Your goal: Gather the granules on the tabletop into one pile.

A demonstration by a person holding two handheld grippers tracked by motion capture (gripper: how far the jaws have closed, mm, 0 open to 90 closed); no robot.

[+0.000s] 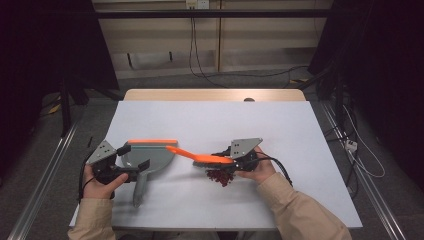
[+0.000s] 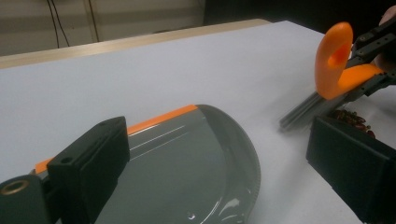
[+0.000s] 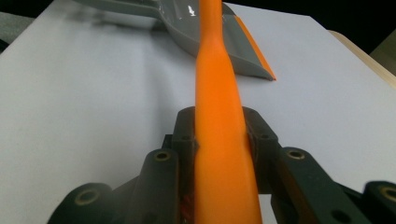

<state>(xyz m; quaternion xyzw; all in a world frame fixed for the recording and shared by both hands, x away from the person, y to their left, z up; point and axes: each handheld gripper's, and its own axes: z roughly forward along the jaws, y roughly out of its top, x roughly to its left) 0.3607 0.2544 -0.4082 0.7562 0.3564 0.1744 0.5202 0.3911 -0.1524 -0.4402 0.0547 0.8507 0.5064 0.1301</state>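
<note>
A grey dustpan with an orange front lip lies flat at the left of the white table, its handle toward me. My left gripper is open, its jaws straddling the rear of the dustpan without pressing it. My right gripper is shut on the handle of an orange brush, which points left toward the dustpan. The brush has grey bristles resting by a small pile of dark red beans. In the right gripper view the orange handle runs up between the pinching jaws.
A white sheet covers the table, with a wooden strip along its far edge. Cables trail on the floor to the right. Dark stands and metal rails flank the table on both sides.
</note>
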